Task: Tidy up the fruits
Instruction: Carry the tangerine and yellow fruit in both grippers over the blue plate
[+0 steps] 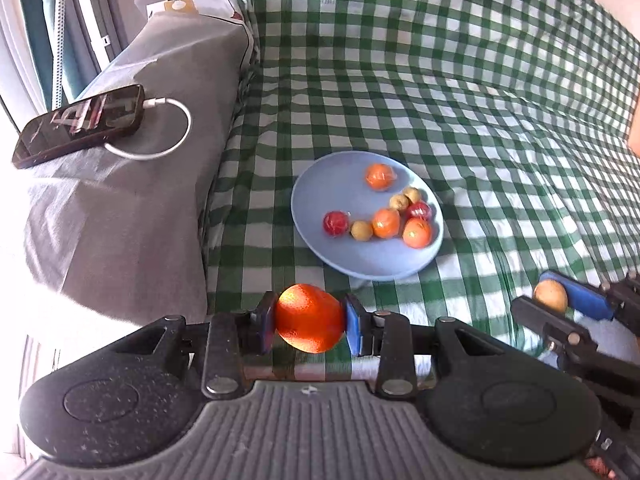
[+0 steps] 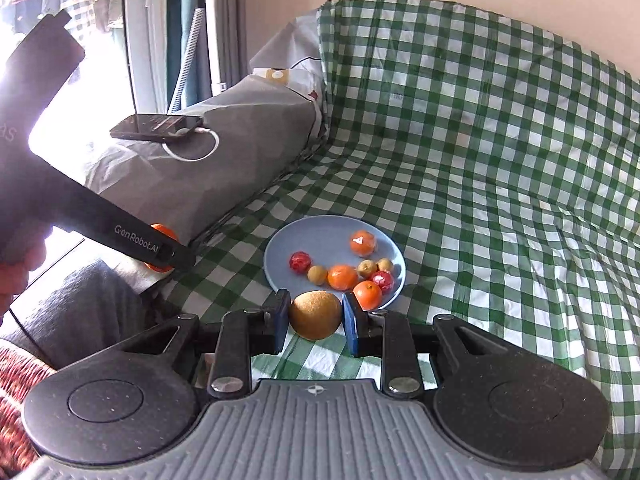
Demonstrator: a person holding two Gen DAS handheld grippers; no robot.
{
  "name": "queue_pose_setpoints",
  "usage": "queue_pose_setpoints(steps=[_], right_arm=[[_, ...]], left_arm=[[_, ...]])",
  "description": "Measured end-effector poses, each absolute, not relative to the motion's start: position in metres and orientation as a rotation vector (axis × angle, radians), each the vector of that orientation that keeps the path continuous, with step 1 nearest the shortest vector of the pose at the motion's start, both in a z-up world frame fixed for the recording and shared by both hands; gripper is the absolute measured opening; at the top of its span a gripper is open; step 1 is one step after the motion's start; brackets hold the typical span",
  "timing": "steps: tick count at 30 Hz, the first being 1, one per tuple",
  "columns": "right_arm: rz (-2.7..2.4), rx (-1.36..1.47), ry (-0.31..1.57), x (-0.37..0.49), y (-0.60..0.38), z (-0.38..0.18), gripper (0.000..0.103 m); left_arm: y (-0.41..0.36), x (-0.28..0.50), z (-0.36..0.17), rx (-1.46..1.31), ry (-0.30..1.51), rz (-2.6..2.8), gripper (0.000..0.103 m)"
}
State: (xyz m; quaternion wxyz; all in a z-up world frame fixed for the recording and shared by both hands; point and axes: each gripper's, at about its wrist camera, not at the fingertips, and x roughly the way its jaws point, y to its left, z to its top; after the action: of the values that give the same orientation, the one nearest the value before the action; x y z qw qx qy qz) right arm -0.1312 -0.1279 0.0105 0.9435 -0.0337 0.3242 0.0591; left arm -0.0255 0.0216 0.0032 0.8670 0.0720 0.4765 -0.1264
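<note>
My left gripper (image 1: pixel 309 322) is shut on an orange (image 1: pixel 308 317), held above the green checked cloth just short of the blue plate (image 1: pixel 320 184). My right gripper (image 2: pixel 315 320) is shut on a brown kiwi (image 2: pixel 315 314), close to the plate's near rim (image 2: pixel 280 244). The plate holds several small fruits: oranges, red ones and yellow-brown ones. In the left wrist view the right gripper (image 1: pixel 556 300) with the kiwi (image 1: pixel 551 295) shows at the right. The right wrist view shows the left gripper's black body (image 2: pixel 132 238) at the left, partly hiding the orange (image 2: pixel 162 232).
A grey pillow (image 1: pixel 132 200) lies left of the cloth, with a phone (image 1: pixel 80 124) and white charging cable (image 1: pixel 172 136) on it. A window and curtains are beyond it. A person's hand (image 2: pixel 16 268) and grey sleeve (image 2: pixel 80 308) are at the left.
</note>
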Motion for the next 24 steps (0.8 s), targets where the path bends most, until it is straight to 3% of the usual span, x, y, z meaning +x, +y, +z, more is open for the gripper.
queue_pose_setpoints(steps=[11,24], right_arm=[[0.134,-0.053,0.687,-0.063,-0.136,-0.015,0.029],[0.142,-0.044,0.781,0.018,-0.147,-0.066,0.029]], left_arm=[[-0.011,0.046,-0.01,0.159,1.009,-0.264,0.039],[-0.04,0.132,-0.061,0.188,1.067,-0.262,0.039]])
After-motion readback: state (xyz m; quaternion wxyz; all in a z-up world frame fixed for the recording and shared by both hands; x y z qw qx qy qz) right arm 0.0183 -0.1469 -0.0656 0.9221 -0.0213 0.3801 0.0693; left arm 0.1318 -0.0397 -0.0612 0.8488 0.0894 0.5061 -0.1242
